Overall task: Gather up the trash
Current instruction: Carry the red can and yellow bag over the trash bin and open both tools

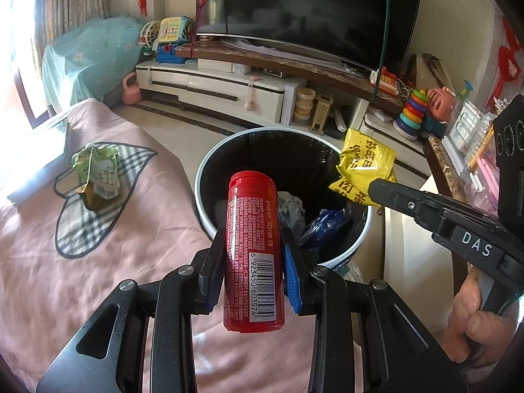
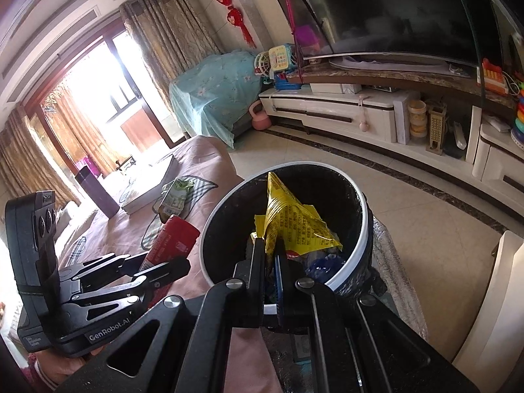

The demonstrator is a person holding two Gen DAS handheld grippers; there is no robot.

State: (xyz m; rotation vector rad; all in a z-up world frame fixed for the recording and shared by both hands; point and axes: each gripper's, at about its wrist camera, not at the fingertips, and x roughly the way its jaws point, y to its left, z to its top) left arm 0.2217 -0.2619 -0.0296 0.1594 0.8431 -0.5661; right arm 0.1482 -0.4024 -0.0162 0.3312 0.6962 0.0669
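Left claw (image 1: 252, 252) clamped on a red canister (image 1: 252, 249) (barcode facing up, cap pointing forward), held just at the near rim of the trash bin (image 1: 209, 163). Right claw (image 2: 269, 262) pinched tight on a crumpled yellow wrapper (image 2: 288, 222), hanging over the bin's open mouth. Black liner inside the bin, with blue plastic (image 1: 322, 226) and grey crumpled bits already at the bottom. Still lying on the pink cloth (image 1: 65, 278) over the desk: a green snack packet (image 1: 96, 177), well apart from both claws, beside a flat white box (image 2: 150, 186). Beyond, a dark television (image 1: 311, 9) on a pale cabinet.
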